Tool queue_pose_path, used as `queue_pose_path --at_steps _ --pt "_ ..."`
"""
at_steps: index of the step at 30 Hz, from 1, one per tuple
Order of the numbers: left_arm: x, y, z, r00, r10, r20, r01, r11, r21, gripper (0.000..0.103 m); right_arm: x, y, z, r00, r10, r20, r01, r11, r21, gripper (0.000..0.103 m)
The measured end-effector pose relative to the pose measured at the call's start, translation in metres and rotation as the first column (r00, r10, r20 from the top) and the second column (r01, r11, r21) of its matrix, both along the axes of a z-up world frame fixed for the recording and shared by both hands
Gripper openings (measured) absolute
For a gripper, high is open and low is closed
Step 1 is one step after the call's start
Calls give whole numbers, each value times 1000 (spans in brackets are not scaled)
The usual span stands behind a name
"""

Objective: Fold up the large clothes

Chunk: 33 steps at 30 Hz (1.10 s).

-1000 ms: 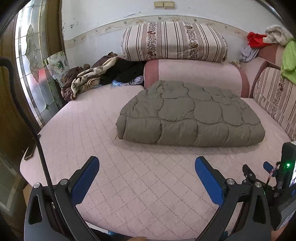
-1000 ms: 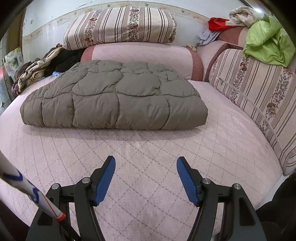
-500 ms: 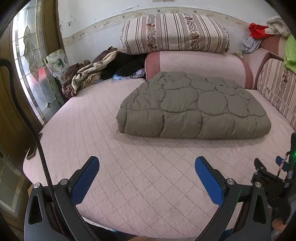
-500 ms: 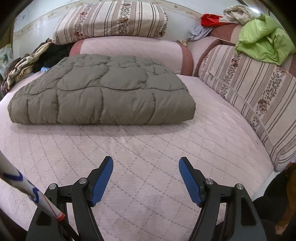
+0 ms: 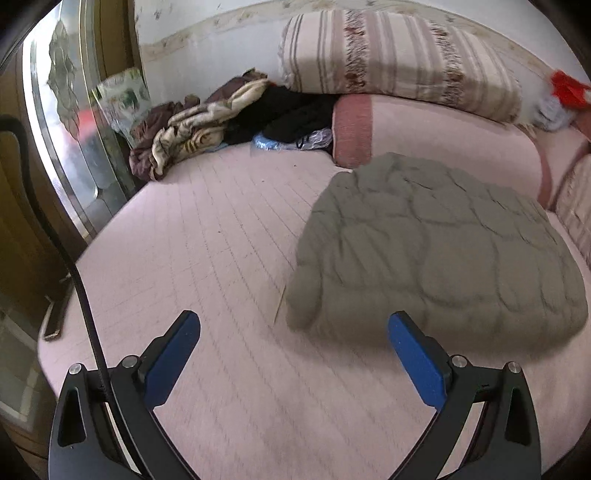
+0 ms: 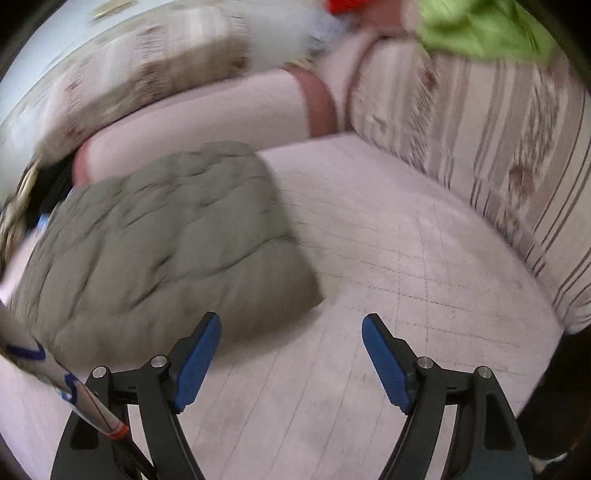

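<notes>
Jacket: a grey quilted jacket (image 5: 436, 254), folded into a thick pad, lies on the pink bed (image 5: 207, 229). In your left view it sits at 3 o'clock; in your right view (image 6: 162, 236) at 9 o'clock.
Left claw: your left gripper (image 5: 291, 347) is spread wide and holds nothing, its right finger just in front of the jacket's near left corner.
Right claw: your right gripper (image 6: 291, 350) is also released and empty, its left finger near the jacket's near right corner.
Change: a second ago both claws hung well back from the pad; now each has swung in close to a corner, and both views are blurred by motion. That looks like you lining up for another fold or a tidy-up.
Containers: none visible.
Around: a striped cushion (image 5: 399, 62) at 12 o'clock and a heap of clothes (image 5: 207, 125) at 10 o'clock, left view; a green cloth (image 6: 480, 29) at 1 o'clock, right view.
</notes>
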State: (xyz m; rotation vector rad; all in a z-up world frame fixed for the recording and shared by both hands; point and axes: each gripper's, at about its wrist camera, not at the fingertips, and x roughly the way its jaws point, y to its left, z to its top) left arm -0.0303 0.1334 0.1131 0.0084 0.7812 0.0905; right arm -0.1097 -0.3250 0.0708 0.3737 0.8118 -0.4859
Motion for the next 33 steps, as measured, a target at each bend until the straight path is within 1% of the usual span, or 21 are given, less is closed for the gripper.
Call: queue_pose_path --at_steps 3,5,7,9,10,11,13,14,17,19,21,22,23,24,25,26,27,28,29,31,33 --pt "35 11 -10 1000 -16 -27 14 997 -78 102 16 -37 -18 999 -31 22 27 986 165 83" --pt "58 17 -19 998 -33 -53 25 991 -135 102 23 -45 -27 999 -27 35 18 971 237 83" --pt "78 23 -31 996 -46 -75 31 980 -197 102 33 -49 -36 998 -5 66 -17 945 326 83" --pt "97 26 -44 990 -82 -113 48 960 -277 102 42 -45 -40 996 21 87 -51 931 361 85" --pt "105 25 -51 987 -96 -131 52 950 -308 102 46 -42 -41 996 28 87 -57 933 355 90" --pt "110 24 -57 983 -111 -144 59 943 -326 102 50 -38 -42 996 32 85 -60 937 343 93" --pt "118 21 -69 976 -131 -174 64 936 -347 102 59 -32 -45 996 38 85 -64 943 326 96" --pt "121 21 -74 973 -138 -183 61 927 -371 102 64 -32 -47 996 35 85 -61 943 328 97" --pt "125 30 -87 966 -142 -218 23 880 -474 103 69 -36 -50 996 18 89 -47 939 339 99" --pt "126 38 -101 955 -147 -258 -22 831 -556 103 70 -41 -53 996 3 91 -36 932 361 99" --pt "128 47 -117 942 -169 -289 -64 758 -649 103 70 -44 -56 996 -6 91 -29 928 371 99" --pt "127 51 -121 944 -174 -279 -67 729 -681 103 71 -44 -57 996 -1 87 -31 930 367 99" --pt "127 51 -122 945 -182 -271 -57 725 -686 103 71 -44 -58 996 0 87 -32 930 367 99" --pt "126 47 -120 945 -188 -269 -45 739 -672 103 71 -45 -59 996 2 86 -34 928 372 99" --pt "125 44 -116 944 -194 -268 -31 754 -656 103 72 -47 -60 996 5 84 -37 922 386 94" --pt "123 42 -114 944 -199 -264 -19 764 -645 102 71 -48 -62 996 14 89 -50 908 415 82" --pt "120 40 -110 947 -200 -253 -9 769 -639 92 72 -50 -61 995 23 95 -62 901 430 77" --pt "117 38 -104 949 -209 -237 6 764 -645 83 71 -50 -59 994 32 101 -73 899 431 64" --pt "112 37 -99 952 -199 -233 8 775 -632 81 69 -51 -54 991 57 120 -105 890 444 52" --pt "102 34 -87 957 -197 -212 30 796 -604 71 62 -55 -50 986 79 149 -142 865 480 43" --pt "95 33 -79 960 -196 -201 44 811 -584 70 51 -57 -44 978 103 179 -180 851 493 41"
